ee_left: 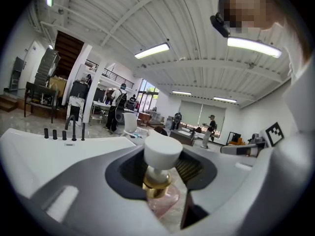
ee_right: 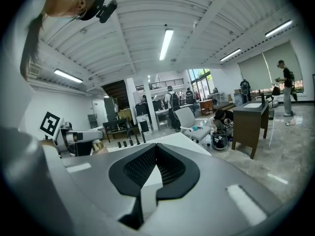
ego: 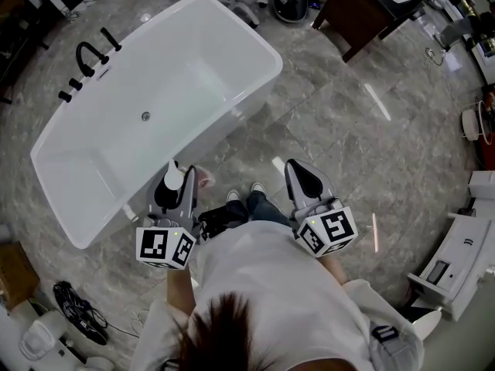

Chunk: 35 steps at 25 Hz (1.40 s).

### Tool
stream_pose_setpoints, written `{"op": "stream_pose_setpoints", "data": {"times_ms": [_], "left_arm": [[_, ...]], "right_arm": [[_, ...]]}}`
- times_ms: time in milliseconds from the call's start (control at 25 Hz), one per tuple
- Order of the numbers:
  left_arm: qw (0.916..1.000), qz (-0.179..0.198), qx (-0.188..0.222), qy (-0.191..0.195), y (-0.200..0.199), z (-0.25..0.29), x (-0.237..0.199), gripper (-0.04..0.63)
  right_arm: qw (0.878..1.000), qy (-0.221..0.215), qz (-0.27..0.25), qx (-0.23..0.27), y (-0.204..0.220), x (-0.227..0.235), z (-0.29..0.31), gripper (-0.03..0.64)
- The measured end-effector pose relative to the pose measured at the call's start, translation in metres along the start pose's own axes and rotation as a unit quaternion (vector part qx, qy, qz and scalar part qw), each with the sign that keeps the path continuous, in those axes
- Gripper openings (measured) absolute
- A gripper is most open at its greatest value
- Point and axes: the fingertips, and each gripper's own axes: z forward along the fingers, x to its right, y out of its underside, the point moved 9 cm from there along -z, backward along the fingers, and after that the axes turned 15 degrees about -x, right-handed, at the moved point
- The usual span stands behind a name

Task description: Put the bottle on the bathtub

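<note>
A white freestanding bathtub [ego: 267,52] fills the upper left of the head view, with a black faucet [ego: 90,56] on its far rim. My left gripper [ego: 178,185] hovers just outside the tub's near wall, shut on a bottle [ego: 173,178] with a white cap, gold collar and pinkish body. In the left gripper view the bottle [ee_left: 162,152] stands upright between the jaws of the left gripper [ee_left: 160,177], with the tub rim [ee_left: 44,154] ahead. My right gripper [ego: 298,170] is over the floor to the right, shut with nothing in it; its view shows the right gripper [ee_right: 156,149] pointing toward the tub [ee_right: 173,139].
The floor is grey marble. A dark wooden vanity [ego: 362,8] stands at the top right and a white fixture [ego: 456,263] at the right edge. Cables [ego: 79,315] lie at the bottom left. My feet [ego: 244,194] are between the grippers. People and a chair [ee_right: 189,120] are farther back.
</note>
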Motion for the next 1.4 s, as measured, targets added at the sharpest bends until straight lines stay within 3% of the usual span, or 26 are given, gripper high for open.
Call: {"op": "stream_pose_setpoints", "data": {"times_ms": [440,1400], "left_arm": [[1.0000,0.006,-0.002,0.002,-0.008,0.010,0.000,0.202],[0.9982,0.025,-0.047,0.028,0.021,0.052,-0.022,0.202]], "right_arm": [[1.000,-0.001,-0.004,-0.015,-0.003,0.009,0.004,0.000],[0.999,-0.026,-0.005,-0.019,-0.001,0.001,0.048,0.000]]}}
